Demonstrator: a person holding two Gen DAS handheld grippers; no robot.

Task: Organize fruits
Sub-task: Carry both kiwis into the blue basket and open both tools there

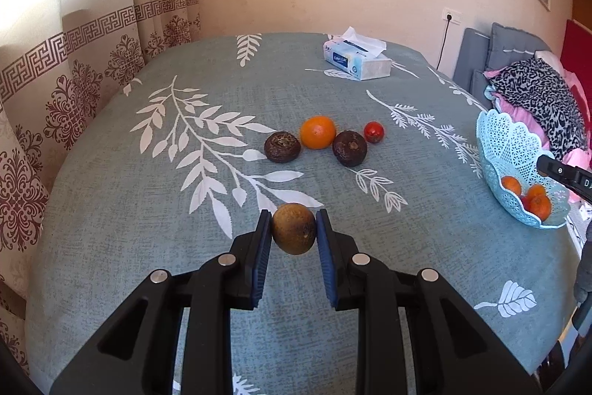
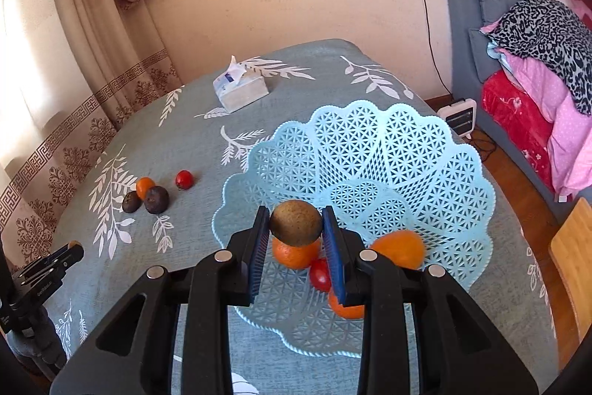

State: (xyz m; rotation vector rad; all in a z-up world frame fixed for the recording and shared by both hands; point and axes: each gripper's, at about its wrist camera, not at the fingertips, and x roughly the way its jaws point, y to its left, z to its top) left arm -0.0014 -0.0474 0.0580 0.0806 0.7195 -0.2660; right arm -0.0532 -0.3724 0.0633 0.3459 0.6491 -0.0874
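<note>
Table draped in a grey-green leaf-print cloth carries everything. Pale blue lattice basket stands at its right edge, holding three oranges and a small red fruit. Tissue box sits toward the far edge. Near the table's middle, in a loose row: dark brown fruit, orange, second dark fruit, small red fruit. Left gripper is clamped on a brownish-yellow fruit above the near part of the cloth. Right gripper is clamped on an olive-brown fruit above the basket.
</note>
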